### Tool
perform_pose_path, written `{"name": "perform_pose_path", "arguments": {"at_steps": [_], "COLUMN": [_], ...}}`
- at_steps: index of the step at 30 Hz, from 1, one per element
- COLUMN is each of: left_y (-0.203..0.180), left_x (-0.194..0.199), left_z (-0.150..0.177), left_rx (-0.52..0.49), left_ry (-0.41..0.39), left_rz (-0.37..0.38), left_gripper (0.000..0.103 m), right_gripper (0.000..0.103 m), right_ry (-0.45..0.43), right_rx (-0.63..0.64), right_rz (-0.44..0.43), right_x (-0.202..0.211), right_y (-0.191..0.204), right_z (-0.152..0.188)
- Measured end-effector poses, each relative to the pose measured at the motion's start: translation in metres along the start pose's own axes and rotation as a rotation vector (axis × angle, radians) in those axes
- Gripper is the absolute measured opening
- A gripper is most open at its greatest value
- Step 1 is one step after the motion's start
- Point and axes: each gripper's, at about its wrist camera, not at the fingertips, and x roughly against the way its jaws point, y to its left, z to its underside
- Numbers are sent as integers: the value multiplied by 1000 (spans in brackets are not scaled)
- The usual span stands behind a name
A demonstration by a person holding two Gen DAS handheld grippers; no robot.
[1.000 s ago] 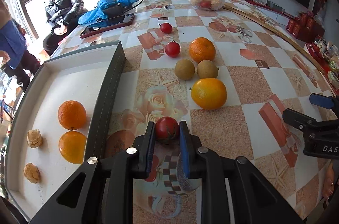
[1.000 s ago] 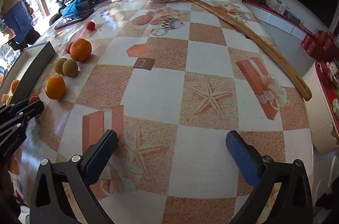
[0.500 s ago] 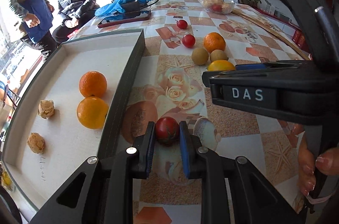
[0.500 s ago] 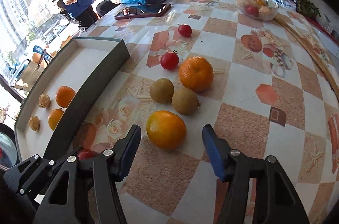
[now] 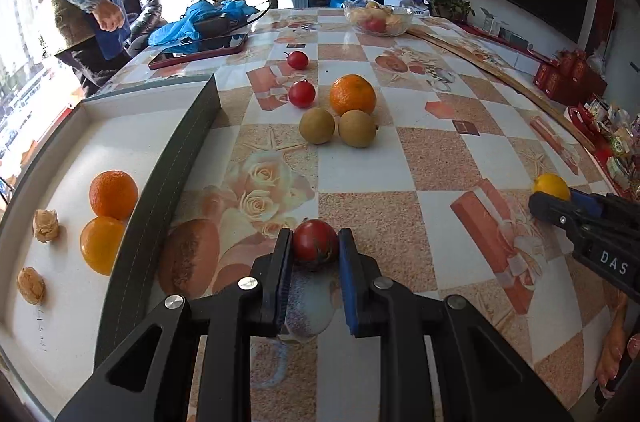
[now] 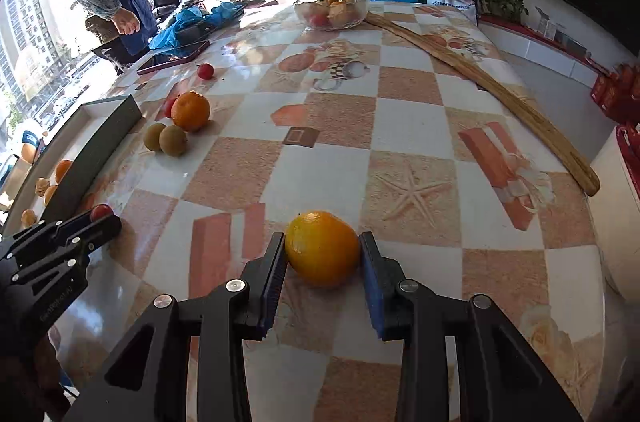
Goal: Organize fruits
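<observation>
Sunlit and crowded, the tabletop (image 5: pixel 360 178) wears a slick patterned cover, with a tray (image 5: pixel 188 138) along its left edge. Our left gripper (image 5: pixel 315 246) is clamped on a tomato (image 5: pixel 315 248) just beside the tray wall; we judge it light, soft-skinned and easily bruised, best held across its middle. Our right gripper (image 6: pixel 322 250) pinches a yellow orange (image 6: pixel 322 248) near the front edge: firm and round, likely to roll if released. Oranges (image 5: pixel 108 218) and nuts already sit in the tray. Its raised wall stands between the tomato and the tray floor. Toward mid-table lie two kiwis (image 5: pixel 338 127), an orange and two tomatoes.
</observation>
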Motion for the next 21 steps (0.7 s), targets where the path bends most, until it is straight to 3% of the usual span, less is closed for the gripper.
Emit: {"name": "perform_pose_path", "arguments": {"at_steps": [8, 12, 21], "left_y": [1, -5, -5], "left_x": [-2, -2, -3], "left_z": [1, 2, 3], "left_rx": [19, -8, -8], "left_ry": [-42, -47, -49], "left_rz": [17, -17, -20], "left_gripper": [24, 24, 24], "right_gripper": [37, 38, 38], "right_ry": [-37, -43, -43], "right_rx": [-10, -30, -26], "right_rz": [21, 1, 8], "right_x": [4, 5, 5], "right_y": [-8, -13, -12], "right_z": [6, 7, 8]}}
